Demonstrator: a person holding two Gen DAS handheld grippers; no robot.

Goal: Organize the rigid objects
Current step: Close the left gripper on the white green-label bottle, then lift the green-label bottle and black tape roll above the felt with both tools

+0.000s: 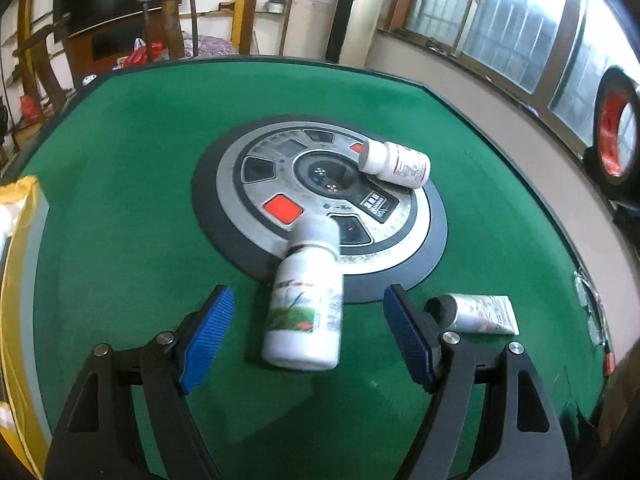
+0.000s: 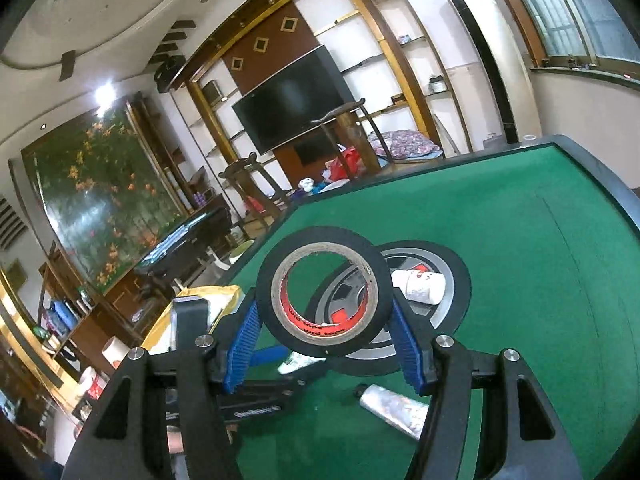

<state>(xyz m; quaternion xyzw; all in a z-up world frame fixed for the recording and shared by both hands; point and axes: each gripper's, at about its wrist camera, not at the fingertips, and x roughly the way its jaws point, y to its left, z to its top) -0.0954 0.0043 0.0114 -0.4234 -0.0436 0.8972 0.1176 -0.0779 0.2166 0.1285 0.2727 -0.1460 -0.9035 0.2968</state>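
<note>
One black tape roll point(image 2: 323, 296) in right tool point(image 2: 326, 334)

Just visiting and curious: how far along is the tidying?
Nothing looks put away yet. The right gripper holds a tape roll. The open left gripper straddles a big bottle. A small bottle and a tube still lie loose.

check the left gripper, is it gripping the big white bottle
No, the left gripper stands open, both pads clear of the big white bottle lying between them.
</note>
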